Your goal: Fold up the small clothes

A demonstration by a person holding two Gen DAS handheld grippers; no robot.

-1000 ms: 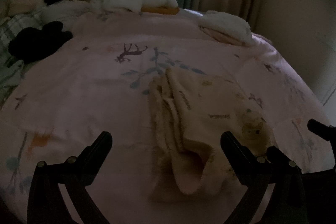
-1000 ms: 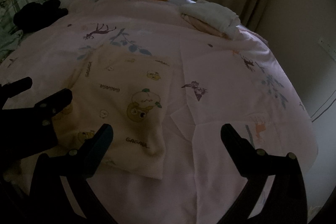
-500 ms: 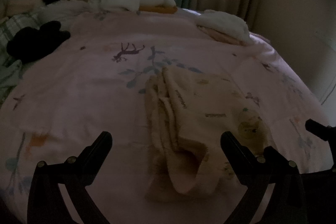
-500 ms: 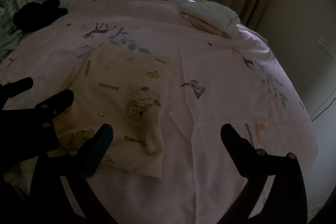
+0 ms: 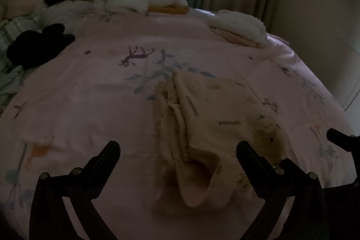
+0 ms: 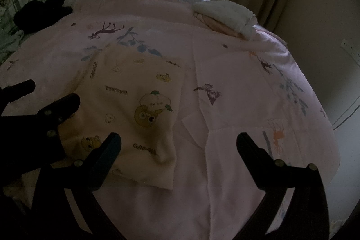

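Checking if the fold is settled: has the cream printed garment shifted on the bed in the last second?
No. The cream garment keeps its spot against the leaf print on the pink bedspread; only the cameras drift slightly.

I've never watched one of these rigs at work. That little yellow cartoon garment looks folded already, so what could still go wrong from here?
Two risks, as guesses. The yellow garment shows loose stacked layers along its left edge; a pinch by the open left gripper might catch only some layers and undo the fold. The pink bedspread is soft and creased, so the open right gripper could grab it along with the garment.
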